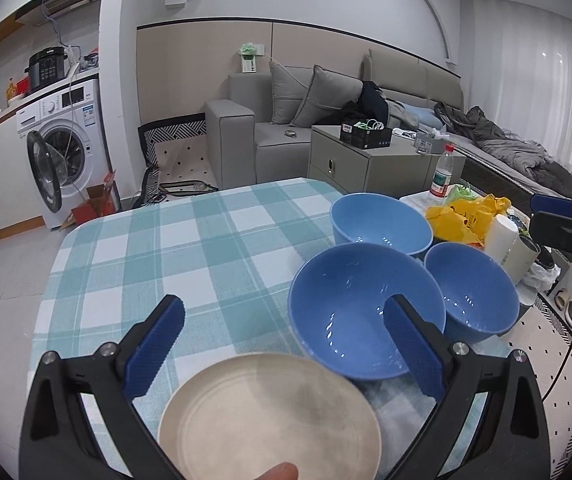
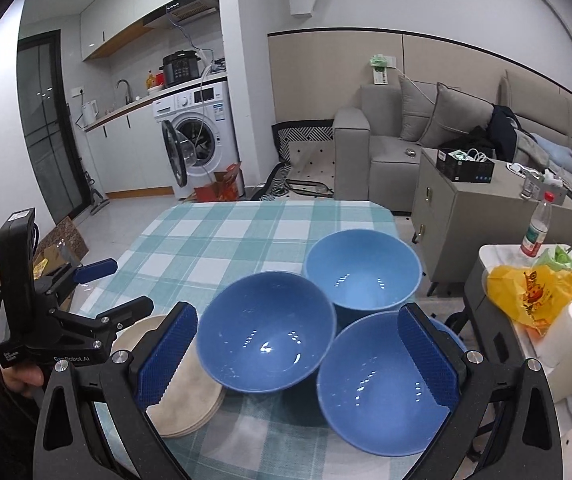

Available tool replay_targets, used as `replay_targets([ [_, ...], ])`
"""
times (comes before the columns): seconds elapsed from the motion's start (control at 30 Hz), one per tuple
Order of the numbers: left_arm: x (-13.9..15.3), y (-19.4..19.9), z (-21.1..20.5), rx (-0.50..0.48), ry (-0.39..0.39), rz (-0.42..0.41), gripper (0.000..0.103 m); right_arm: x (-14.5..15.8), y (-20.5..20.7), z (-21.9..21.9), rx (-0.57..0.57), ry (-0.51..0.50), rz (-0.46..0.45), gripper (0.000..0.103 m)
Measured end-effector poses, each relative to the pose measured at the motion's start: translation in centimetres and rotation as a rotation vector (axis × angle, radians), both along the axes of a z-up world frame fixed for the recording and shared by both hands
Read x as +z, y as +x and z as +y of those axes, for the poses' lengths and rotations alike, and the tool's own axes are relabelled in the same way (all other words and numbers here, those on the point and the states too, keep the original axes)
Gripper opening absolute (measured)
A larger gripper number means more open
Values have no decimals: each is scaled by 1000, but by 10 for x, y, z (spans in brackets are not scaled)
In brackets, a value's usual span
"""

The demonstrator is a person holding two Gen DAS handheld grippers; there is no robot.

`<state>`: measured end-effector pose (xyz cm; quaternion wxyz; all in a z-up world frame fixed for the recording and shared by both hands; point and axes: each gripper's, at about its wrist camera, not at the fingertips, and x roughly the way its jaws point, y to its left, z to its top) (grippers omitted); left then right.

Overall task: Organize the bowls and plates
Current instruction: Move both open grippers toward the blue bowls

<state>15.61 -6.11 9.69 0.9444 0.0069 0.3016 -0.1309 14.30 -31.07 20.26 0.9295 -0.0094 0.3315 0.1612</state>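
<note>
Three blue bowls stand close together on the checked tablecloth [image 2: 222,232]: a pale far bowl [image 2: 361,272] [image 1: 381,224], a darker middle bowl [image 2: 266,332] [image 1: 365,308] and a near right bowl [image 2: 381,384] [image 1: 471,292]. A stack of beige plates [image 2: 190,392] [image 1: 270,416] lies to the left of the middle bowl. My left gripper [image 1: 286,344] [image 2: 132,283] hovers open over the plates, its right finger in front of the middle bowl. My right gripper [image 2: 299,356] [image 1: 535,210] is open above the middle and near bowls, holding nothing.
To the right of the table is a low white side table [image 2: 497,256] with a yellow bag [image 2: 533,292], a plastic bottle [image 2: 537,228] and a white roll [image 2: 569,328]. Behind stand a grey cabinet [image 2: 465,216] and a sofa [image 2: 385,152]. A fingertip [image 1: 278,472] shows at the bottom edge.
</note>
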Motion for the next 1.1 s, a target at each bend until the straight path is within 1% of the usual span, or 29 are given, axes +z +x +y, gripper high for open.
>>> replay_targets([
  [0.2,6,21,-14,-16,1,4,101,11,10,-15,-27,2,-9,102],
  [0.4,18,43,-28,-41,8,-5,101,28,22,-32,-78,14,-41,102],
  [0.57,25,62,-35,-46,11,-5,101,31,43,-48,-126,11,-19,102],
  [0.77,24,86,-45,-40,21,8,101,21,70,-64,-154,13,26,102],
  [1.0,9,115,-58,-40,50,49,101,0,102,-78,-170,13,94,102],
  [1.1,5,125,-63,-42,49,60,101,-10,115,-82,-185,20,117,102],
])
